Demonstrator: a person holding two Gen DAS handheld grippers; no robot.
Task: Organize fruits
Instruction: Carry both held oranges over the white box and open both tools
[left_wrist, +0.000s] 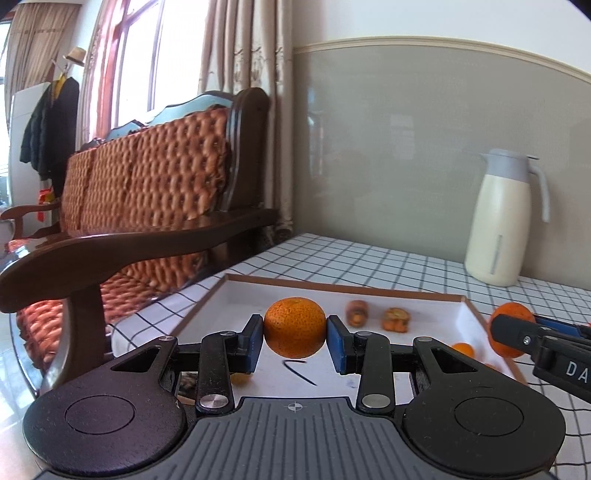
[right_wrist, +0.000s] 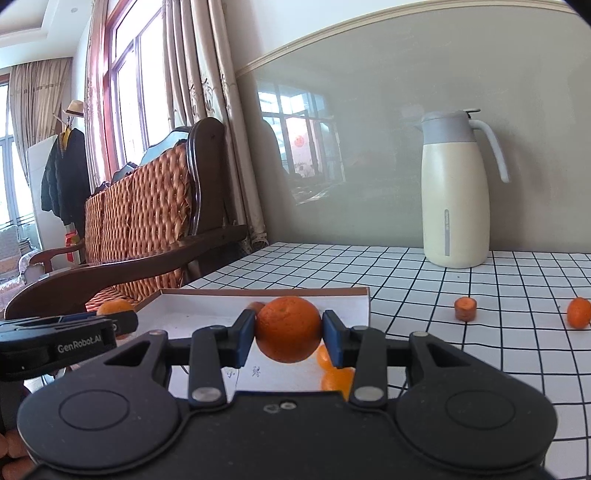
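Both grippers, left gripper (left_wrist: 295, 338) and right gripper (right_wrist: 289, 330), each clenched an orange (left_wrist: 294, 327) (right_wrist: 288, 328) above the white tray (left_wrist: 236, 295).

The left tongs (left_wrist: 295, 339) pointed forward and slightly down, their blue pads (left_wrist: 254, 345) clamped on either side of an orange (left_wrist: 294, 326) held clear of the surface. The right tongs (right_wrist: 289, 341) matched that pose just beside them, pads (right_wrist: 244, 339) pressed on a second orange (right_wrist: 288, 328). Each tool's side showed in the other's view
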